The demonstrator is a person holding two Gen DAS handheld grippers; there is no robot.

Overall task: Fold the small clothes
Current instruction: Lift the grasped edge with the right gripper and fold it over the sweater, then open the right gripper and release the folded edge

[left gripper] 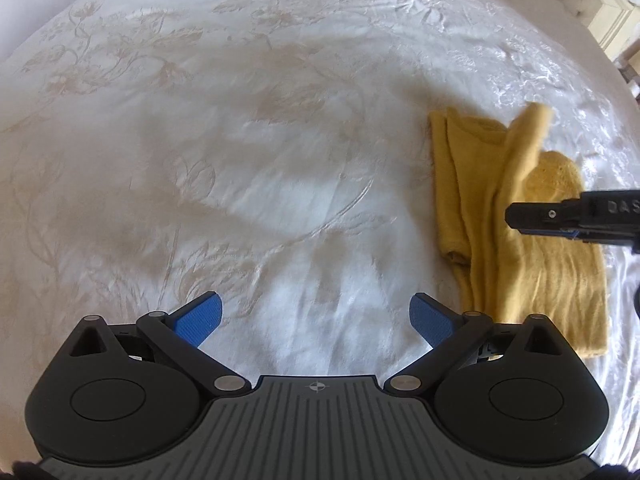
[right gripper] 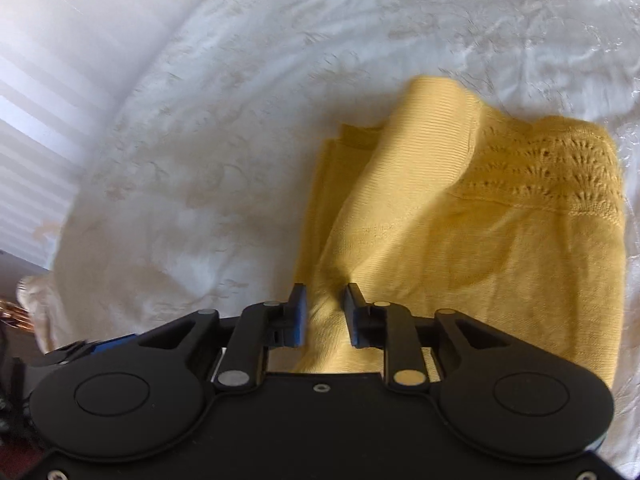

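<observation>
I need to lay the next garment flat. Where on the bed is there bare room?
Bare sheet runs from the yellow sweater's left edge to the bed's left edge, ahead of the open left gripper. It is crowded at right, where the right gripper pinches a sweater fold.

A bed carries everything here, covered by a white bedspread (left gripper: 248, 128) with a faint beige floral and vine pattern woven into a slightly shiny cloth, creased in long shallow wrinkles across its middle. Lying directly on it, toward the right side of the bed in the left wrist view, is a yellow knit garment (left gripper: 520, 240) (right gripper: 480, 240), partly folded in lengthwise layers (one strip of it stands up off the pile, blurred). Its far end shows an openwork lace pattern. The bedspread's left edge falls away beside a striped wall.
</observation>
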